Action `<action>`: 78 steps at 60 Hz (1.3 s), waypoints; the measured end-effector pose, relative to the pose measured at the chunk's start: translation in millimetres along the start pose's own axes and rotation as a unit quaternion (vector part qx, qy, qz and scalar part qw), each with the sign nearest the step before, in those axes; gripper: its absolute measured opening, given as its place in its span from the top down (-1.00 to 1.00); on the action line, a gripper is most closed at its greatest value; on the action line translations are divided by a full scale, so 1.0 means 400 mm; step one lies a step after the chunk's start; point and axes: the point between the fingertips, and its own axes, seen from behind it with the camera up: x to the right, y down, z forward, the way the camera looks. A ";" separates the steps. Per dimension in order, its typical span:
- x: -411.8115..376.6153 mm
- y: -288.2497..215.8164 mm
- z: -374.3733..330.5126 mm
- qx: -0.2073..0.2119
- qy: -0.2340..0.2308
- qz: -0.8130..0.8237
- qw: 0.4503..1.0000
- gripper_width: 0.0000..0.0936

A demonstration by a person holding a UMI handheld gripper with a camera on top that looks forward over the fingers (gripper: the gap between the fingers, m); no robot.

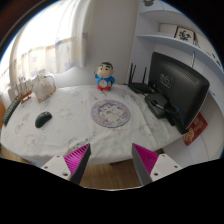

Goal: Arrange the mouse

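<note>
A black mouse (pixel 43 118) lies on the white patterned tablecloth (pixel 80 130) at the table's left side, well beyond my left finger. A round grey mouse pad (pixel 111 112) lies near the table's middle, ahead of the fingers. My gripper (pixel 112 160) is open and empty, held off the table's near edge above the wooden floor. Its pink pads (pixel 78 158) face each other with a wide gap and nothing between them.
A cartoon figurine (pixel 104 78) stands behind the round pad. A black monitor (pixel 180 92) and a black router (pixel 139 82) stand at the right. A glass jar (pixel 42 86) stands at the back left. A red item (pixel 195 128) lies at the right edge.
</note>
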 end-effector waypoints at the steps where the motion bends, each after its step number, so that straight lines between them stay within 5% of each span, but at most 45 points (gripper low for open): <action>1: -0.007 -0.001 0.001 0.001 -0.003 -0.001 1.000 -0.83; 42: -0.799 0.030 0.029 0.017 -0.146 -0.055 0.988 -0.83; 78: -1.036 -0.090 0.403 0.038 -0.136 0.003 0.990 -0.85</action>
